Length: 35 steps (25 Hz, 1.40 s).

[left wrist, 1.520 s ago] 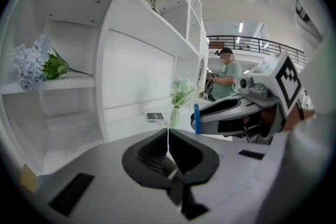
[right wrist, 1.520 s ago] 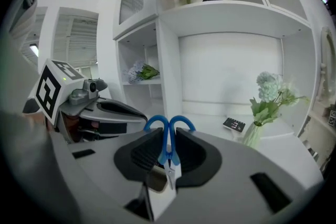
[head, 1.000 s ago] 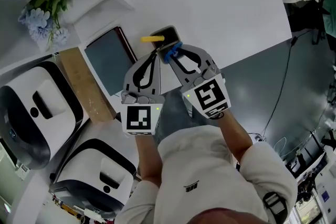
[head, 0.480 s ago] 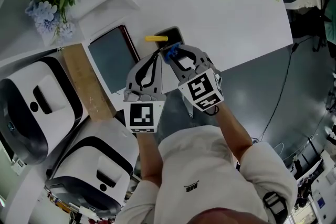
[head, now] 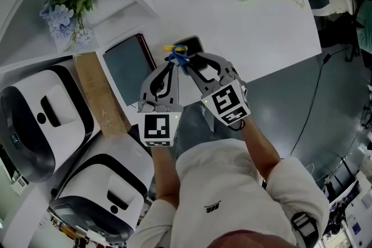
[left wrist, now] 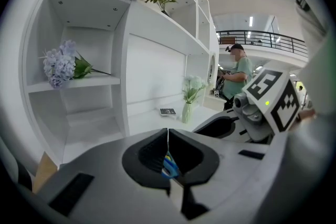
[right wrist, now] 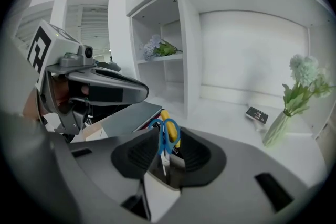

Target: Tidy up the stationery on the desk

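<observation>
Right claw [right wrist: 167, 141] just opened, slack round blue scissors [right wrist: 163, 138], seemingly in black holder [head: 192, 42]; left claw [left wrist: 168, 132] clenched.

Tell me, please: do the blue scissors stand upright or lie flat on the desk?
Upright. The blue scissors stand with handles up and blades pointing down into the black holder.

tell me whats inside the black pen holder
Blue scissors, handles up, and a yellow item stick out of the pen holder. Its wall hides their lower parts and anything else.
</observation>
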Tool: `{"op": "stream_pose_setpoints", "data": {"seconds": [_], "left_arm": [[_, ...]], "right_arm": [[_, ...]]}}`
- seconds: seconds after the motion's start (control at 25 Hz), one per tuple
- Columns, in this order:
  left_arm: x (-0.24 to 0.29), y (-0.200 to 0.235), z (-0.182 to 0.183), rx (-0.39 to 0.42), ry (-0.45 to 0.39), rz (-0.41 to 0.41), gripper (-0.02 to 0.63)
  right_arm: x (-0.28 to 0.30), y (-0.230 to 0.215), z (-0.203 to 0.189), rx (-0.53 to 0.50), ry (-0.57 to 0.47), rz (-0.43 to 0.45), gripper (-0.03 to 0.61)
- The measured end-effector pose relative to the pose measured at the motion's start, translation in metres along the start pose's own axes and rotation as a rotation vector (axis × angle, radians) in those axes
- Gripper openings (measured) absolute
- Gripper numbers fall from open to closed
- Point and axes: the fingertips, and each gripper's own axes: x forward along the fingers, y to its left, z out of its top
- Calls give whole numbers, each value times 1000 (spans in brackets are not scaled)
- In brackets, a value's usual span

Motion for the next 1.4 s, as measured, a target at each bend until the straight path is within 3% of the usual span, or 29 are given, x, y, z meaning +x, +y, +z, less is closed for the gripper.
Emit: {"op": "stream_pose_setpoints", "data": {"seconds": [0.28, 0.56, 1.4], "left_arm": [[0, 1, 8, 4, -16, -3, 0], [-7, -5, 22, -4, -57, -21, 0], [-32, -48, 37, 30, -75, -96, 0]], "right_arm": [[-25, -18, 27, -10, -109, -62, 43], [-54, -33, 45, -3, -162, -119, 26], [-113, -24, 41, 55, -172, -206, 5]]}}
